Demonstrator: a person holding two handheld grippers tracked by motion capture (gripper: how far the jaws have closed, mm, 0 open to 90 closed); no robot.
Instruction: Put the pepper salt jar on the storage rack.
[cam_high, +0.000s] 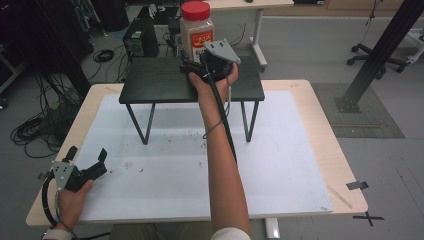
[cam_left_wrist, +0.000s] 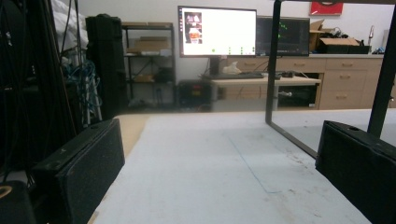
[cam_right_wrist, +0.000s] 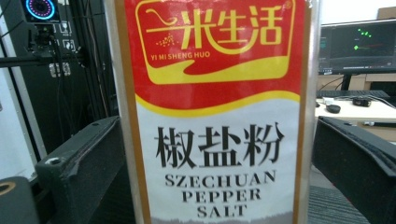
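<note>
A tall clear jar of Szechuan pepper salt (cam_high: 196, 30) with a red lid stands upright at the back edge of a small black table (cam_high: 160, 82). My right gripper (cam_high: 202, 62) reaches over that table and is shut on the jar. In the right gripper view the jar's label (cam_right_wrist: 215, 116) stands between the two black jaws, which press against its sides. My left gripper (cam_high: 89, 161) rests low at the front left of the white mat (cam_high: 280, 165), open. In the left gripper view nothing lies between its black pads (cam_left_wrist: 79, 168).
The black table's thin legs (cam_high: 145, 125) stand on the white mat. Cables and a black box (cam_high: 141, 39) lie on the floor beyond the table. A black post (cam_high: 380, 50) rises at the right. A desk with monitors (cam_left_wrist: 217, 31) stands far ahead of the left gripper.
</note>
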